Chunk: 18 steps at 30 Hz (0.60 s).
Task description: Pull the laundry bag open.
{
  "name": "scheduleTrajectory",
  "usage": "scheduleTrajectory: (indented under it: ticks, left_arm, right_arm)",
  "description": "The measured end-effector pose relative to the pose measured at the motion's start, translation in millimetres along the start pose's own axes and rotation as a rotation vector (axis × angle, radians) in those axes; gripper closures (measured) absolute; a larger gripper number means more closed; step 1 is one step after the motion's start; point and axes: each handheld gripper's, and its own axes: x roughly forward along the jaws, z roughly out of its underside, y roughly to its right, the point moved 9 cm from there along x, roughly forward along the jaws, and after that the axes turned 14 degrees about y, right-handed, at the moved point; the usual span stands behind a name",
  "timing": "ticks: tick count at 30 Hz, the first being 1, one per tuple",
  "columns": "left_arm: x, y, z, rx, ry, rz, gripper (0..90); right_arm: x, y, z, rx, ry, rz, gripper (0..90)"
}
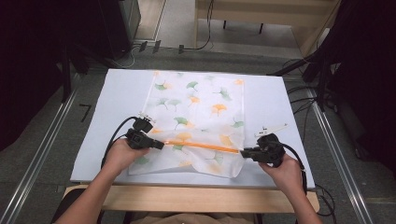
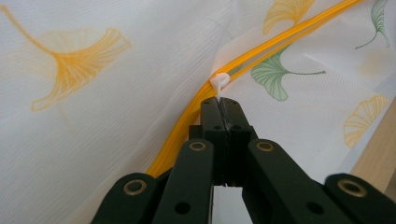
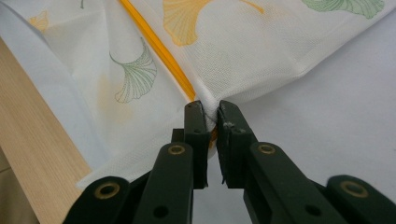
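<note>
White mesh bag (image 1: 196, 121), printed with ginkgo leaves, is laid flat on the counter (image 1: 275, 100), its orange zipper (image 1: 201, 146) running across the near end. Left tongs (image 1: 159, 145) are pressed together on the white zipper pull (image 2: 219, 83). Right tongs (image 1: 243, 152) are clamped on the bag's corner at the zipper's far end (image 3: 205, 114). For a clean run, the corner is best kept taut and the pull drawn straight along the orange track, low to the cloth, so no mesh is snagged.

No text, label, brand, number or sign could be read; the white bag (image 1: 196, 121) carried only printed ginkgo leaves.
</note>
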Motion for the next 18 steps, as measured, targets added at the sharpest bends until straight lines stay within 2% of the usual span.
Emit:
scheduleTrajectory:
  ticks: [9, 18]
  left_arm:
    - [-12.0, -12.0, 7.1, -0.014, 0.002, -0.016, 90.0]
    - [-13.2, -12.9, 7.8, -0.015, 0.004, -0.024, 90.0]
  right_arm:
    - [2.2, 0.6, -0.7, -0.009, -0.008, -0.003, 85.1]
    - [2.2, 0.3, -1.1, -0.008, -0.007, -0.007, 85.0]
